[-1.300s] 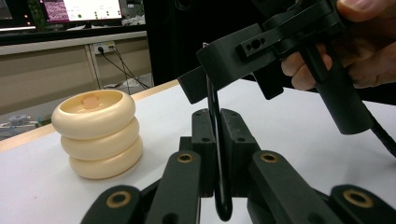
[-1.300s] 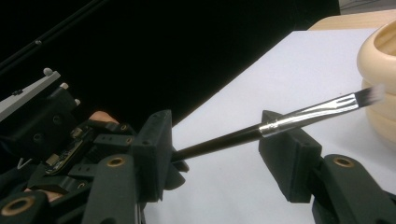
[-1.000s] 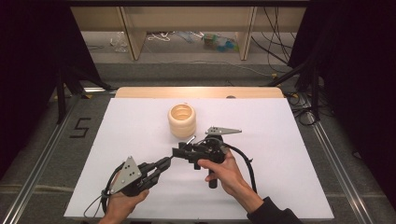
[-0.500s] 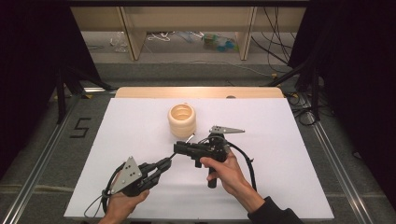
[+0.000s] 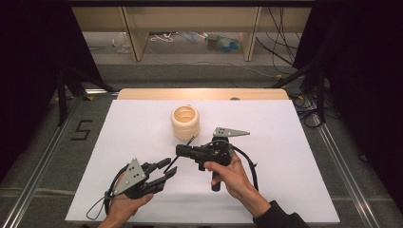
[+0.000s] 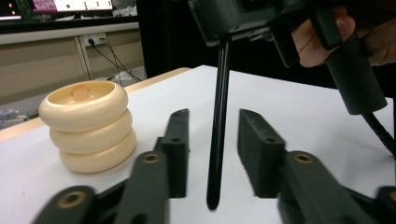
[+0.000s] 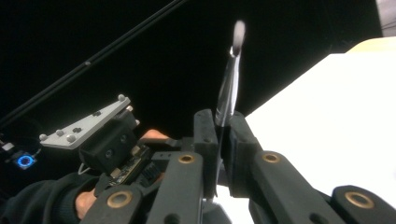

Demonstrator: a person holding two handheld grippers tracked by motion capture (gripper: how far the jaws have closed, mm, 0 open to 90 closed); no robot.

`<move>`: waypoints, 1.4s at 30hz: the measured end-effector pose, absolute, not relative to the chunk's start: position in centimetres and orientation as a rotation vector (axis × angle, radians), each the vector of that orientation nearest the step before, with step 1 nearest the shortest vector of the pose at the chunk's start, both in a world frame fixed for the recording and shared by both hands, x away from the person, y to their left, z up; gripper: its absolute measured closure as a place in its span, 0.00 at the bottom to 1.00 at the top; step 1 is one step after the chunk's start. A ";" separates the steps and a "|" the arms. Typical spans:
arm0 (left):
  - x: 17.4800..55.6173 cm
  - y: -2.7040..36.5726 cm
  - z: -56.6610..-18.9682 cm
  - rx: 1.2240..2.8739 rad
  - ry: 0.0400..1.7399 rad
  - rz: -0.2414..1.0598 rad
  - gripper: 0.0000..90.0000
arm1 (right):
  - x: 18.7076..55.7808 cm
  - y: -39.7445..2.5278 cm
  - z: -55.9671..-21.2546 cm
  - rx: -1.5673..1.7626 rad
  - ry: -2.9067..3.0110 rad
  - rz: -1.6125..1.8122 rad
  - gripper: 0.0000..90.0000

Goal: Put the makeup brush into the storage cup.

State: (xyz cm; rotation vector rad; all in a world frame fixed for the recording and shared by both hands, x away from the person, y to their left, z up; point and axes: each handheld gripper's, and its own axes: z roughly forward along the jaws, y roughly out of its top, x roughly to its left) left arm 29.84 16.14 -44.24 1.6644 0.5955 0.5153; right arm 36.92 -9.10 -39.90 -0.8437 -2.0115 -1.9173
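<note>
My right gripper (image 5: 180, 151) is shut on a thin black stick (image 5: 189, 141) and held sideways over the middle of the white table (image 5: 285, 156). In the right gripper view the stick (image 7: 229, 88) rises from the closed jaws (image 7: 219, 121) to a pale, blurred tip. Its lower end hangs between the open jaws of my left gripper (image 5: 170, 166). In the left gripper view the stick (image 6: 218, 116) stands upright in the gap without touching either finger (image 6: 180, 140). A cream container of stacked rings (image 5: 185, 122) sits behind both grippers.
The container (image 6: 86, 126) stands left of the jaws in the left gripper view, with a small lid knob inside its top. The right hand and its trailing cable (image 5: 249, 166) lie right of centre. A wooden strip (image 5: 204, 93) edges the table's far side.
The right gripper has shifted and tilted slightly with the stick in it. The left gripper has stayed almost still at the front left.
</note>
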 end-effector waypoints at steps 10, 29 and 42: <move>30.1 16.3 -44.3 1.677 0.620 0.521 0.53 | 37.1 -9.3 -39.7 -0.811 -2.107 -1.940 0.95; 30.4 16.3 -44.6 1.706 0.662 0.509 0.37 | 37.4 -10.4 -38.7 -0.805 -2.322 -1.987 0.95; 30.4 16.1 -44.8 1.731 0.648 0.516 0.33 | 38.2 -11.2 -37.8 -0.820 -2.428 -2.019 0.95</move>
